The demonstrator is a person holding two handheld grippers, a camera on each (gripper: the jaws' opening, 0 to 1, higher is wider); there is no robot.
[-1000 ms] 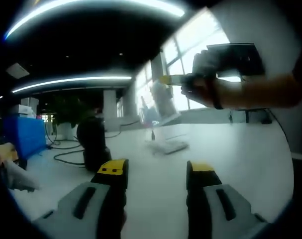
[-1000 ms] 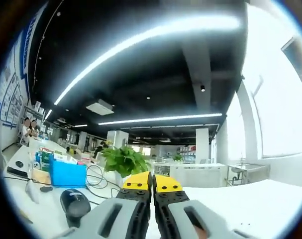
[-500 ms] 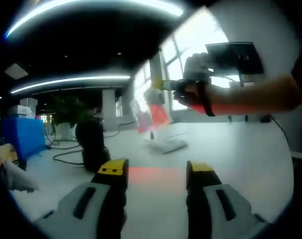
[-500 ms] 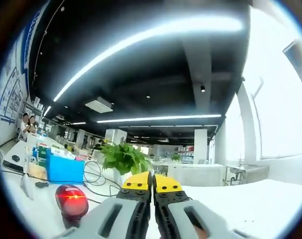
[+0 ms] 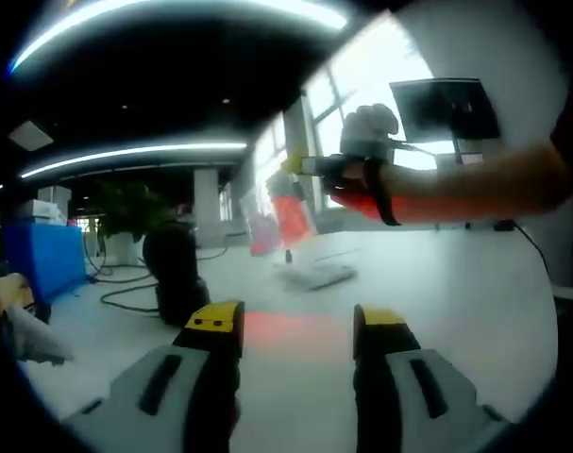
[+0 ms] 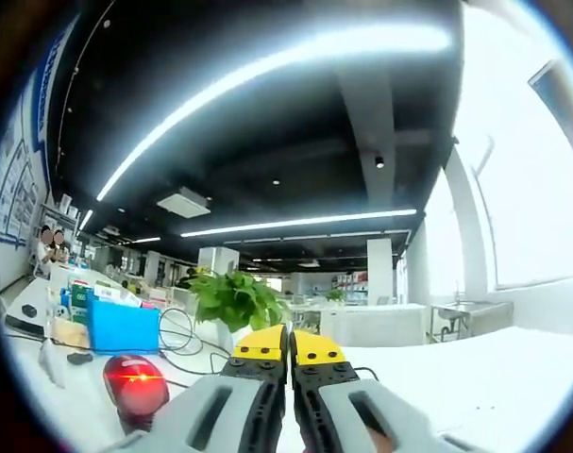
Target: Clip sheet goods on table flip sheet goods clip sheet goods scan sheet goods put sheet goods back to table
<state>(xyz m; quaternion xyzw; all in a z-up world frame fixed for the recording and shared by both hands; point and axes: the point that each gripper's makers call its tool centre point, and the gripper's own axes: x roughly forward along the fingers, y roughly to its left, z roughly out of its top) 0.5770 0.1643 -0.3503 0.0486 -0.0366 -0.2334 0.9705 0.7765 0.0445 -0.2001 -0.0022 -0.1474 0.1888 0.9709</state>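
Over the wide white tabletop [image 5: 456, 283], the left gripper [image 5: 295, 330] rests low with its yellow-tipped fingers wide apart and empty. The right gripper [image 5: 310, 166], held raised by a person's outstretched hand [image 5: 366, 160], has its fingers [image 6: 288, 347] pressed together on a thin, red-lit sheet good [image 5: 291, 212] that hangs above the tabletop. To the left stands a rounded black scanner [image 5: 173, 269] with a glowing red window.

Left gripper view: scanner [image 5: 176, 269] on counter [image 5: 456, 293] at left, cables [image 5: 126, 293] beside it. Sheet goods [image 5: 291, 215] hang above counter, between scanner and hand [image 5: 366, 170]; flat item [image 5: 316, 276] lies below them. Right gripper view: plant [image 6: 234, 300] behind scanner.
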